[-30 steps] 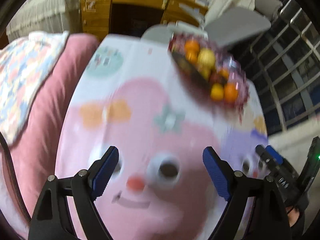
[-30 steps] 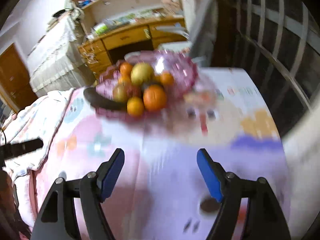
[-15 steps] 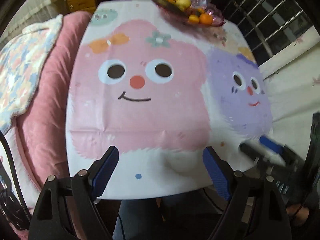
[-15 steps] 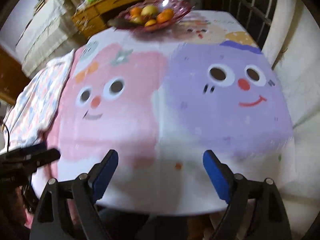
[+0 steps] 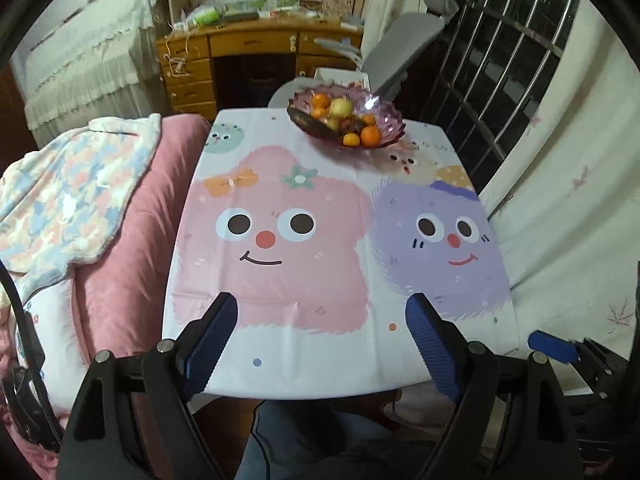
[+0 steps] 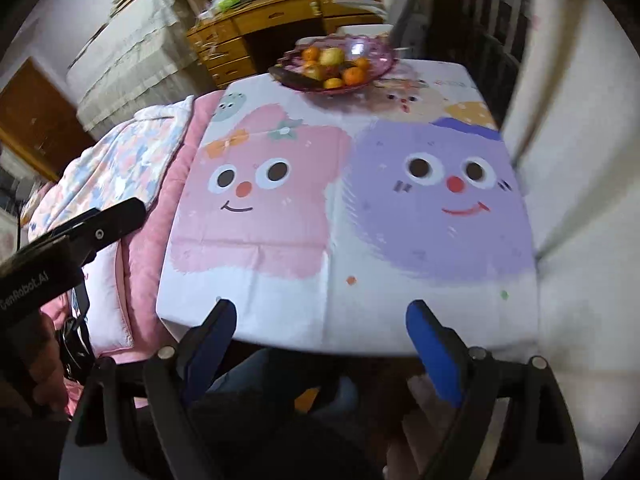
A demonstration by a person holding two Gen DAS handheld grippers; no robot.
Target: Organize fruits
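Dim indoor light, fisheye-warped edges, right view motion-blurred

Left gripper jaws spread wide, right gripper likewise, both empty

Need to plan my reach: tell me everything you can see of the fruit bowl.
The fruit bowl is a shallow, scalloped dish of translucent purple-pink glass or plastic. It sits upright at the far end of the table, on the cartoon tablecloth, right of centre. It holds oranges, a yellowish apple-like fruit and a long dark item along its left rim. Neither gripper touches it.
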